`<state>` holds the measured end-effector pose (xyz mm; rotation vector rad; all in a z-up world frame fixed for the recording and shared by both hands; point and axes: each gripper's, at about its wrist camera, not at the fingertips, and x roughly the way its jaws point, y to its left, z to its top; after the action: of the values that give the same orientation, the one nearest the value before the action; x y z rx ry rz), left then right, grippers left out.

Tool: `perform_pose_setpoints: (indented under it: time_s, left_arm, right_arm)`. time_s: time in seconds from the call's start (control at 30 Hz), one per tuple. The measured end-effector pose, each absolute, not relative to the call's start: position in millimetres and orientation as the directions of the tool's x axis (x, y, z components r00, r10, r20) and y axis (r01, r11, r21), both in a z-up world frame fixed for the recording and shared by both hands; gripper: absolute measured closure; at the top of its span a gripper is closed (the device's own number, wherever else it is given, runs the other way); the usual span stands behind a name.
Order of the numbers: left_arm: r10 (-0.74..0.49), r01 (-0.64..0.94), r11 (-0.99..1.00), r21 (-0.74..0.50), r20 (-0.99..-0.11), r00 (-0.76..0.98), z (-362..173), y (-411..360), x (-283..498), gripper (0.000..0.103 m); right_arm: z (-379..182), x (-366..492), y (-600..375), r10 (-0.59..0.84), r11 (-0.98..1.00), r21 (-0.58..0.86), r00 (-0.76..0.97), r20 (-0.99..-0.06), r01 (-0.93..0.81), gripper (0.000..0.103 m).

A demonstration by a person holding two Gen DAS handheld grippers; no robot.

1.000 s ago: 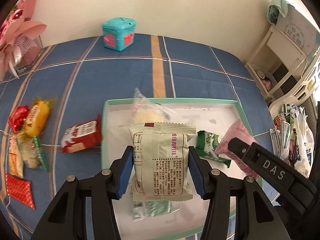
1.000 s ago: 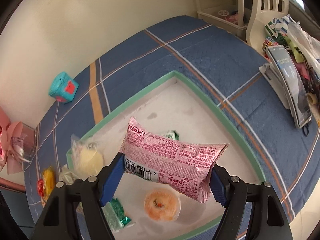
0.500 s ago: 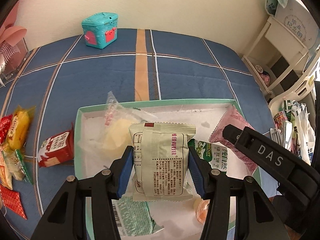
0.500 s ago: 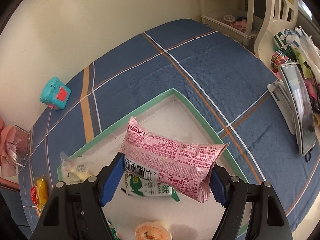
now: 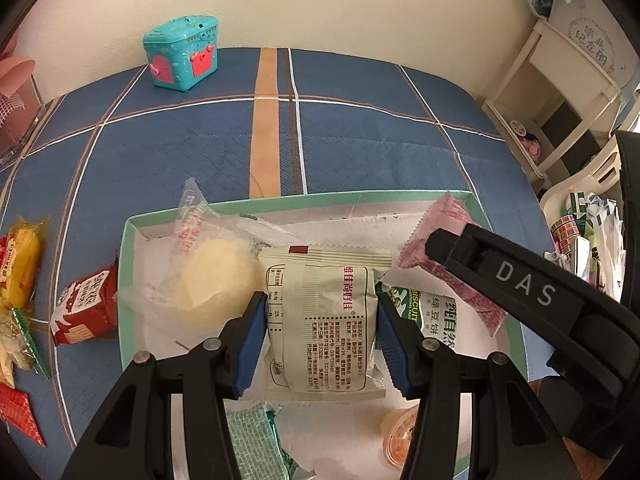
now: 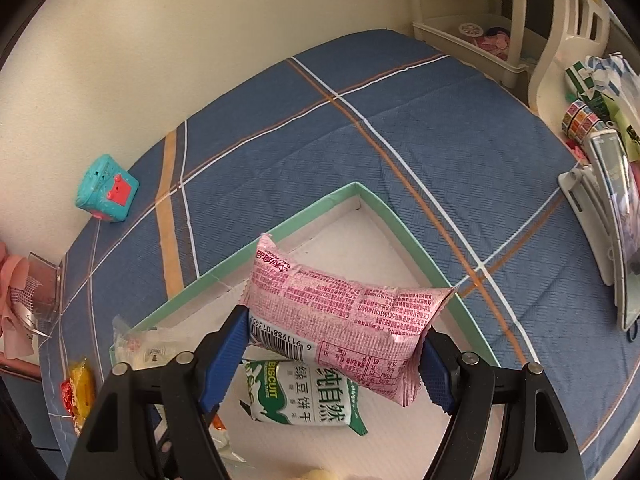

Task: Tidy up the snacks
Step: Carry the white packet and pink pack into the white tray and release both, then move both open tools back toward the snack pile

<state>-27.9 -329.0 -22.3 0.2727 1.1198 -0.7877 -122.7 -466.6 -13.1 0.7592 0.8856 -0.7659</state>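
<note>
My left gripper [image 5: 320, 340] is shut on a pale green snack packet [image 5: 322, 320], held above the green-rimmed white tray [image 5: 132, 240]. My right gripper [image 6: 330, 360] is shut on a pink packet [image 6: 344, 320], hanging over the tray's [image 6: 304, 220] far right part; that pink packet [image 5: 440, 248] and the right gripper's black finger show at the right of the left wrist view. In the tray lie a clear-wrapped pale bun [image 5: 216, 276], a green-and-white biscuit packet [image 6: 304, 396], a green wrapper [image 5: 252, 440] and an orange jelly cup [image 5: 400, 436].
On the blue plaid cloth left of the tray lie a red packet [image 5: 84, 304], a yellow snack [image 5: 20, 268] and other loose packets. A teal toy chest [image 5: 182, 54] stands by the back wall. A white shelf [image 5: 560, 92] and a stand with a phone [image 6: 612, 220] sit to the right.
Both grippers have moved further over the tray with their packets still gripped. The tray and the teal chest have shifted in view, and the biscuit packet now lies under the right gripper.
</note>
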Motion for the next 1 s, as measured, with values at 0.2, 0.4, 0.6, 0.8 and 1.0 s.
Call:
perform_pose_setpoints:
  time_s: [0.2, 0.4, 0.6, 0.8, 1.0]
  left_arm:
    - [-0.418, 0.686, 0.706, -0.178, -0.886, 0.201, -27, -332, -26, 0.048]
    - [-0.412, 0.676, 0.714, -0.182, -0.890, 0.196, -28, -332, -23, 0.047]
    - [-0.415, 0.677, 0.713, -0.184, -0.888, 0.196, -23, -329, -23, 0.044]
    - [-0.418, 0.678, 0.711, -0.186, -0.887, 0.196, -14, -322, -25, 0.044]
    - [-0.432, 0.682, 0.705, -0.196, -0.881, 0.193, -3, -312, -29, 0.044]
  right_arm:
    - [-21, -116, -468, -0.242, 0.517, 0.239, 0.408, -0.880, 0.822, 0.022]
    - [-24, -116, -469, -0.232, 0.508, 0.247, 0.407, -0.884, 0.825, 0.021]
    - [-20, -116, -470, -0.231, 0.504, 0.260, 0.419, -0.878, 0.823, 0.020]
    - [-8, -122, -465, -0.252, 0.503, 0.258, 0.426, -0.869, 0.825, 0.016]
    - [1, -133, -458, -0.272, 0.496, 0.247, 0.419, -0.866, 0.833, 0.016]
